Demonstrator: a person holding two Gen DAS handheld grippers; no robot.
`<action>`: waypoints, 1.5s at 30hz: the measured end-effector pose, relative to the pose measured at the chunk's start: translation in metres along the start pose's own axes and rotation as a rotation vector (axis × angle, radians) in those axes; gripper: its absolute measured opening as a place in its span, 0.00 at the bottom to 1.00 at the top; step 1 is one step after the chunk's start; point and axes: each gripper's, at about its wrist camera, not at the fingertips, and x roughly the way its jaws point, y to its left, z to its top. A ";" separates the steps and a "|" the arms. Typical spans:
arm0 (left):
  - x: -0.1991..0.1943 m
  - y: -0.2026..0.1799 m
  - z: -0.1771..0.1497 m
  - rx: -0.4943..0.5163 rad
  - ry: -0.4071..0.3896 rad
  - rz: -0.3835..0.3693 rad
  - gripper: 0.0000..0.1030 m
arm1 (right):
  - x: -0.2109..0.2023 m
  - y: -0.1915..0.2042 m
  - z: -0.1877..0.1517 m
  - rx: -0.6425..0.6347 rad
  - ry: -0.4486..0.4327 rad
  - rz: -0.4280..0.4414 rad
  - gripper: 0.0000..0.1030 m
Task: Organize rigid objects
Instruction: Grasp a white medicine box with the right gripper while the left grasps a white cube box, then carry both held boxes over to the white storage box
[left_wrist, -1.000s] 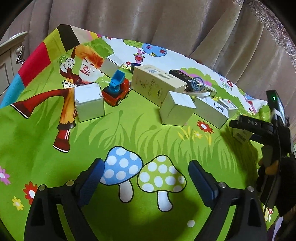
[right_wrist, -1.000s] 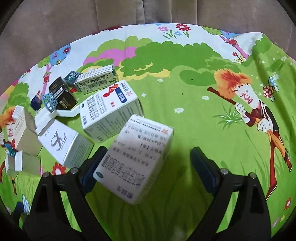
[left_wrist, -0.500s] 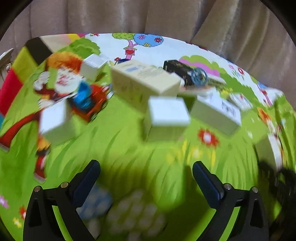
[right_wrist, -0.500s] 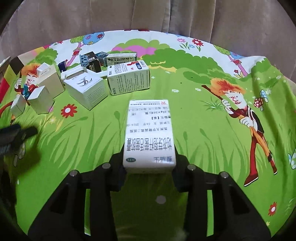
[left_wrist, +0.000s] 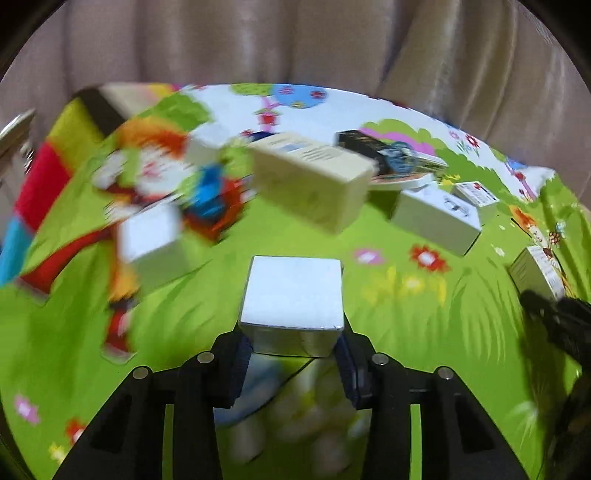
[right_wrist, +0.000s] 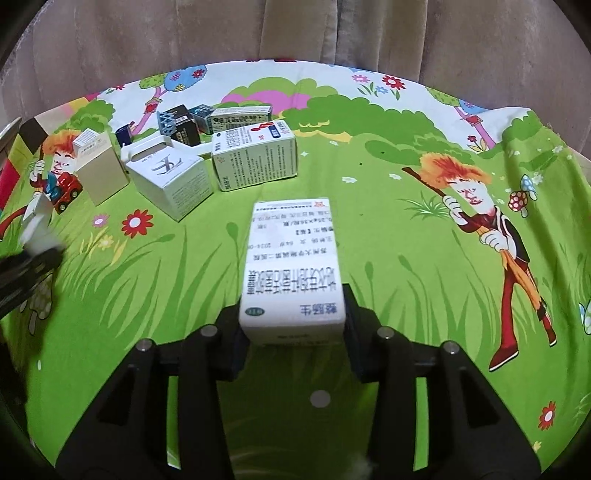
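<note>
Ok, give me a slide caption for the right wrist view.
Right claw clamps a printed white medicine box above the green cartoon cloth.

Heavy beige-brown curtains (right_wrist: 295, 33) hang in soft folds right behind the worktop, which is draped in a bright green cartoon cloth (right_wrist: 369, 229) printed with grass, flowers, mushrooms and orange-haired figures, while a pale carved piece of furniture (left_wrist: 14, 129) edges in at the far left under dim indoor light.
</note>
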 end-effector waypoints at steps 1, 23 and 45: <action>-0.004 0.007 -0.004 -0.009 -0.001 0.001 0.42 | 0.001 -0.002 0.001 0.008 0.002 -0.004 0.61; -0.020 0.044 -0.014 -0.140 -0.063 -0.018 0.40 | -0.006 0.038 -0.004 -0.089 -0.012 0.016 0.43; -0.226 0.061 -0.014 -0.092 -0.477 0.020 0.40 | -0.226 0.145 0.001 -0.324 -0.436 0.167 0.43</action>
